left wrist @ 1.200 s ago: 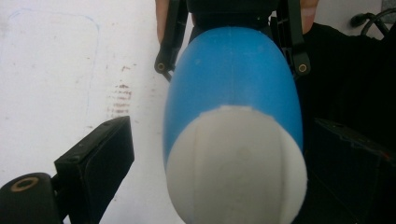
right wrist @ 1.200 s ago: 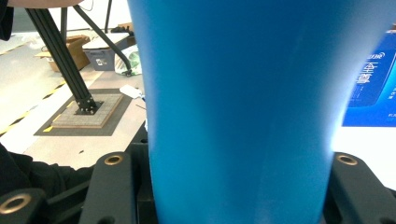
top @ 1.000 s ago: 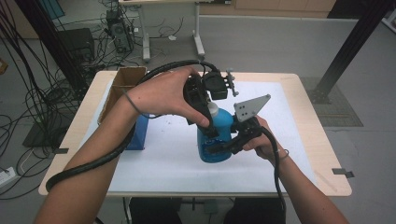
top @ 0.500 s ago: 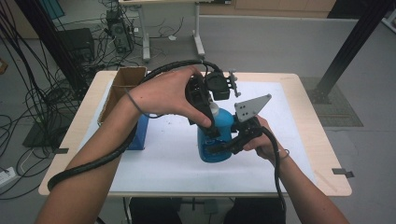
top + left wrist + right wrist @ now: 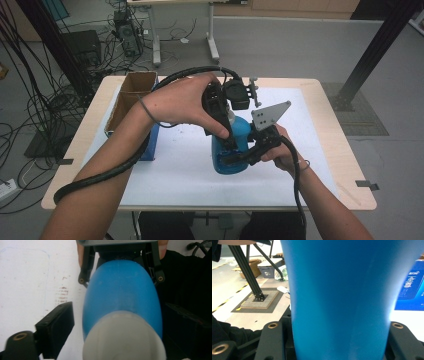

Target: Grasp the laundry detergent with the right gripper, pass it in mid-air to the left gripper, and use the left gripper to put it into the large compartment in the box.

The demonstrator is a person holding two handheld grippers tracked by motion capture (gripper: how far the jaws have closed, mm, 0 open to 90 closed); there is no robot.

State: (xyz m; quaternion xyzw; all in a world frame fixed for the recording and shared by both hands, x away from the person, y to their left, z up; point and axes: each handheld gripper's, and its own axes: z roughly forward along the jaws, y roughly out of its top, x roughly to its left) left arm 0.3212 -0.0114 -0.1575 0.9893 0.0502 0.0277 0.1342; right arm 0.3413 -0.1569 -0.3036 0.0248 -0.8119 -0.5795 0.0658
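In the right gripper view the blue bottle [image 5: 339, 297] stands pinched between that gripper's jaws; a blue box [image 5: 410, 290] sits behind it. The left gripper view looks down on the bottle's white cap [image 5: 123, 337], its jaws astride it; whether they clench is unclear. From above, the right gripper [image 5: 235, 159] grips the bottle's base on the bench [image 5: 175, 175], the left gripper [image 5: 227, 130] at its neck.
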